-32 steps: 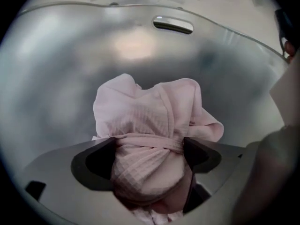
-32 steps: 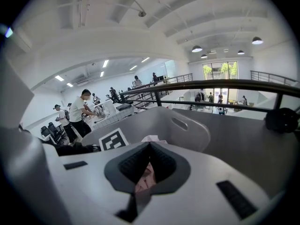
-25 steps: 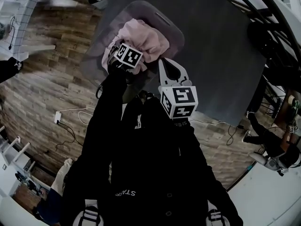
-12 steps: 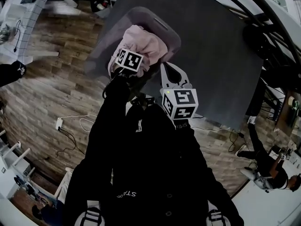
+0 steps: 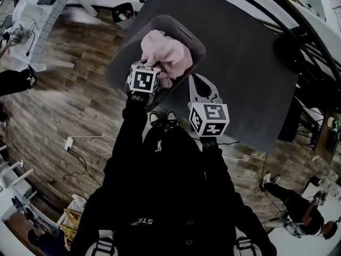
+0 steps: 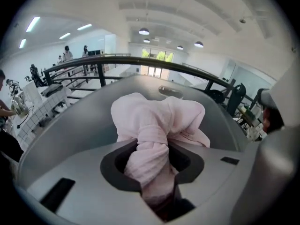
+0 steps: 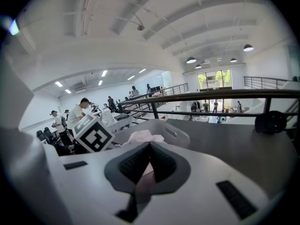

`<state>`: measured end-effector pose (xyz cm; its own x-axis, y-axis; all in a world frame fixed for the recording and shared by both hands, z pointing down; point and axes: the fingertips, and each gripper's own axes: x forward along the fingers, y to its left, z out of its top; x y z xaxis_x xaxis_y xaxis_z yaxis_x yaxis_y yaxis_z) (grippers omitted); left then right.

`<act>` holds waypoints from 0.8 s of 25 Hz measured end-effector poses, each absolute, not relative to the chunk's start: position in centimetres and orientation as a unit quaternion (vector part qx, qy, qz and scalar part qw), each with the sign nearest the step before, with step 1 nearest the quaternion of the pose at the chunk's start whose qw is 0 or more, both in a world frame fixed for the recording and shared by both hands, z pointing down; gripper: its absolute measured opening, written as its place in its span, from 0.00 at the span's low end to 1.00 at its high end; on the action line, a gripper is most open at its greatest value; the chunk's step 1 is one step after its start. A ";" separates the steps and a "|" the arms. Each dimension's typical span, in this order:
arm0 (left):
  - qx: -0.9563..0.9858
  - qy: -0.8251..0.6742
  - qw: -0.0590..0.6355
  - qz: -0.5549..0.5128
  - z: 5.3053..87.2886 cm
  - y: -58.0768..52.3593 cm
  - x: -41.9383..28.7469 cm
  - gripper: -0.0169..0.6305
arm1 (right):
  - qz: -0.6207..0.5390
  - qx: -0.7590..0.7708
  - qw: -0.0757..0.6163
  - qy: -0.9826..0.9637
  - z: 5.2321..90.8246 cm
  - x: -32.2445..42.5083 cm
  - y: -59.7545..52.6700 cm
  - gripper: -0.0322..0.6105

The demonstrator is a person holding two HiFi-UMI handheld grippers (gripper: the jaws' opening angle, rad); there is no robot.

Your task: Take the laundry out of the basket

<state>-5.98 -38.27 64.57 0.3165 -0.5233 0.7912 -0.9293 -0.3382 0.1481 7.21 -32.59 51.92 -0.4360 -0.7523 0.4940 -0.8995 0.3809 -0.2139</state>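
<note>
A grey plastic laundry basket (image 5: 120, 57) stands on a dark grey table (image 5: 250, 68) and holds a bundle of pale pink laundry (image 5: 165, 52). My left gripper (image 5: 152, 72) is at the basket's near rim, shut on a twisted fold of the pink laundry (image 6: 150, 125), which bulges between the jaws of the left gripper (image 6: 152, 165). My right gripper (image 5: 198, 83) hovers just right of the basket over the table, jaws shut with nothing held. In the right gripper view, beyond the right gripper (image 7: 150, 146), I see the basket (image 7: 176, 132) and the pink laundry (image 7: 143, 136).
A black railing (image 6: 140, 62) runs behind the table. A dark round object (image 5: 290, 47) sits near the table's right edge. Wooden floor (image 5: 58, 105) with cables (image 5: 80, 143) lies to the left. The person's shoes (image 5: 162, 119) stand at the table's near edge. People work in the background.
The left gripper has drawn back from the middle of the pink pile to the basket's near rim, now with a fold of it in its jaws. The right gripper has barely moved.
</note>
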 end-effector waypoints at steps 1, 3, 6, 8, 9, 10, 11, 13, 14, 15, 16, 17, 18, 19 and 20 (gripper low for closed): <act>0.752 -0.492 0.306 0.315 63.4 -38.3 -6.2 0.23 | 0.227 0.507 0.157 -0.817 51.6 7.2 -32.5 0.07; 0.756 -0.507 0.296 0.289 61.0 -38.5 -6.6 0.23 | 0.220 0.507 0.150 -0.820 50.8 7.1 -32.5 0.07; 0.763 -0.529 0.277 0.246 57.2 -38.3 -7.3 0.23 | 0.204 0.507 0.140 -0.826 49.4 6.9 -32.3 0.07; 0.766 -0.543 0.264 0.219 54.9 -37.8 -7.6 0.23 | 0.193 0.508 0.135 -0.829 48.3 6.8 -32.0 0.07; 0.767 -0.550 0.258 0.206 53.9 -37.6 -7.8 0.23 | 0.187 0.508 0.131 -0.831 47.8 6.7 -32.0 0.07; 0.768 -0.557 0.251 0.194 52.8 -37.4 -8.0 0.23 | 0.181 0.508 0.128 -0.833 47.2 6.5 -32.0 0.07; 0.768 -0.563 0.244 0.183 51.9 -37.3 -8.1 0.23 | 0.175 0.508 0.124 -0.834 46.7 6.4 -32.1 0.07; 0.769 -0.573 0.230 0.164 50.1 -37.0 -8.4 0.23 | 0.164 0.509 0.117 -0.837 45.6 6.3 -32.2 0.07; 0.770 -0.578 0.222 0.155 49.2 -36.8 -8.5 0.23 | 0.159 0.510 0.113 -0.838 45.1 6.3 -32.2 0.07; 0.770 -0.583 0.214 0.146 48.3 -36.6 -8.6 0.23 | 0.154 0.511 0.109 -0.838 44.6 6.4 -32.2 0.07; 0.770 -0.588 0.205 0.137 47.3 -36.4 -8.8 0.23 | 0.149 0.513 0.105 -0.839 44.1 6.3 -32.2 0.07; 0.771 -0.593 0.196 0.127 46.3 -36.2 -8.9 0.23 | 0.143 0.514 0.101 -0.840 43.5 6.3 -32.1 0.07; 0.771 -0.597 0.188 0.117 45.2 -35.9 -9.1 0.23 | 0.136 0.514 0.097 -0.841 42.9 6.2 -32.1 0.07; 0.771 -0.601 0.181 0.106 44.2 -35.7 -9.2 0.23 | 0.130 0.515 0.094 -0.842 42.3 6.1 -32.0 0.07; 0.771 -0.605 0.175 0.095 43.2 -35.4 -9.4 0.23 | 0.123 0.515 0.091 -0.844 41.6 6.0 -31.9 0.07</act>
<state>-9.35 -35.38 43.24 0.2497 -0.8995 0.3584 -0.9661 -0.2066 0.1545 6.03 -31.94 41.64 -0.4537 -0.8457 0.2808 -0.8907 0.4401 -0.1138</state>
